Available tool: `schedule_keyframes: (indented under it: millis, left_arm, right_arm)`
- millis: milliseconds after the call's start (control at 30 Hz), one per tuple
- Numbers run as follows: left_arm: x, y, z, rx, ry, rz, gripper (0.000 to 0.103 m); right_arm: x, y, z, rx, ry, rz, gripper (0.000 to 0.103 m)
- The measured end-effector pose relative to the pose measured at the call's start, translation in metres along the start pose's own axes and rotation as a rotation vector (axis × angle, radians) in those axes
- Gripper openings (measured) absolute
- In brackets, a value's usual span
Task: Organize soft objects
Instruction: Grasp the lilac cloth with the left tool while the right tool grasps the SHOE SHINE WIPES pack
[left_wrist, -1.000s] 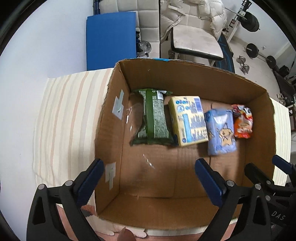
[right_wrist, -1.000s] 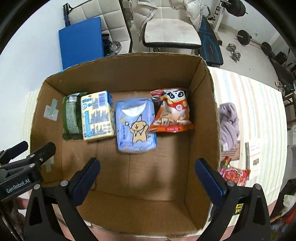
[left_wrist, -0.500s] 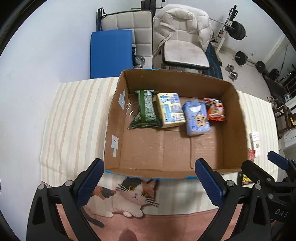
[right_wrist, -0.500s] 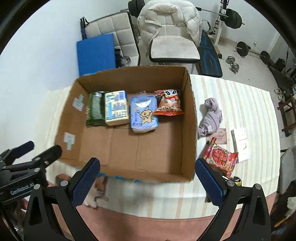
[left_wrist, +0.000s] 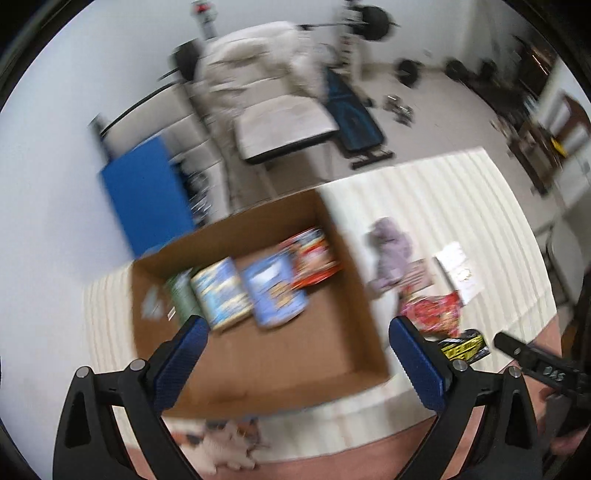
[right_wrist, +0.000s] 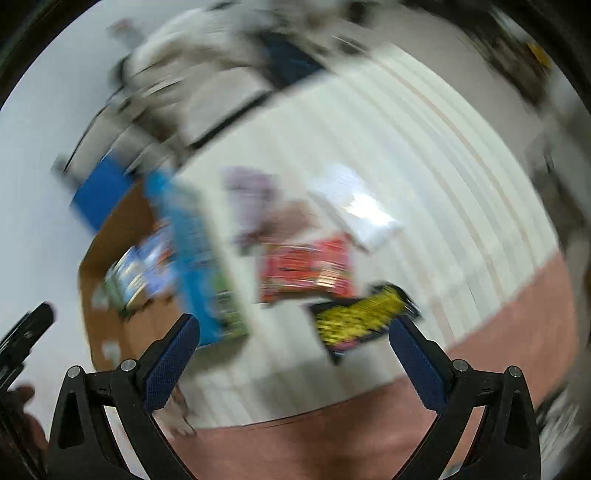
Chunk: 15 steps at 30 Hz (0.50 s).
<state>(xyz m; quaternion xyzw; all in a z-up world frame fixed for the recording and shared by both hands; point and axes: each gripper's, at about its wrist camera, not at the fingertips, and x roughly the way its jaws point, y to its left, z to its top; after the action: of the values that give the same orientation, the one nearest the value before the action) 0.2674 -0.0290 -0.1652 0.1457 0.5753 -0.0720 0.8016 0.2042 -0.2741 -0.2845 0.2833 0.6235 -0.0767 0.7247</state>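
A cardboard box (left_wrist: 332, 365) sits on the striped cloth and holds a green pack (left_wrist: 181, 301), a yellow-blue pack (left_wrist: 221, 293), a light blue pack (left_wrist: 275, 291) and an orange-red snack bag (left_wrist: 314, 256) in a row. Right of the box lie a lilac cloth (left_wrist: 391, 247), a red snack bag (left_wrist: 436, 312) and a black-yellow pack (left_wrist: 463, 347). My left gripper (left_wrist: 295, 345) hangs open above the box's near part. My right gripper (right_wrist: 293, 345) is open above the cloth, near the red bag (right_wrist: 306, 269) and the black-yellow pack (right_wrist: 362, 317). Both views are blurred.
White cards (left_wrist: 458, 266) lie on the striped cloth (left_wrist: 443, 199) right of the lilac cloth. A cat figure (left_wrist: 225, 443) is at the near edge. Behind the table stand a blue panel (left_wrist: 144, 195), a padded chair (left_wrist: 280, 122) and gym weights (left_wrist: 408, 72).
Both grippers have pulled back and up from the box and swung right. The right wrist view now looks at the bags beside the box. Both stay open and empty.
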Motion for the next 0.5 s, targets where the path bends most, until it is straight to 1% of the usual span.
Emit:
schedule_keyframes:
  millis: [33,100,167,233,300,333,467,500]
  left_arm:
    - [0.009,-0.022,0.015,0.052,0.014,-0.005,0.101]
    - [0.025,-0.051,0.036,0.112,0.043,-0.016,0.101]
    - [0.048,-0.081,0.054,0.181,0.086,0.009,0.101]
    - [0.073,-0.103,0.068,0.229,0.13,0.038,0.101]
    - [0.091,-0.116,0.074,0.246,0.169,0.057,0.101]
    - [0.103,-0.122,0.077,0.251,0.195,0.061,0.101]
    - [0.131,-0.134,0.081,0.227,0.266,0.05,0.101]
    - [0.138,-0.136,0.082,0.224,0.279,0.048,0.101]
  right_arm:
    - [0.009,-0.023,0.004,0.076,0.019,0.01,0.103]
    - [0.03,-0.064,0.007,0.201,0.062,0.008,0.103]
    - [0.052,-0.092,0.004,0.301,0.111,0.025,0.103]
    - [0.071,-0.107,-0.002,0.382,0.155,0.051,0.102]
    - [0.091,-0.113,-0.006,0.458,0.189,0.09,0.101]
    - [0.098,-0.112,-0.008,0.477,0.208,0.094,0.1]
    - [0.134,-0.107,-0.009,0.544,0.249,0.112,0.083]
    - [0.142,-0.105,-0.01,0.546,0.26,0.111,0.072]
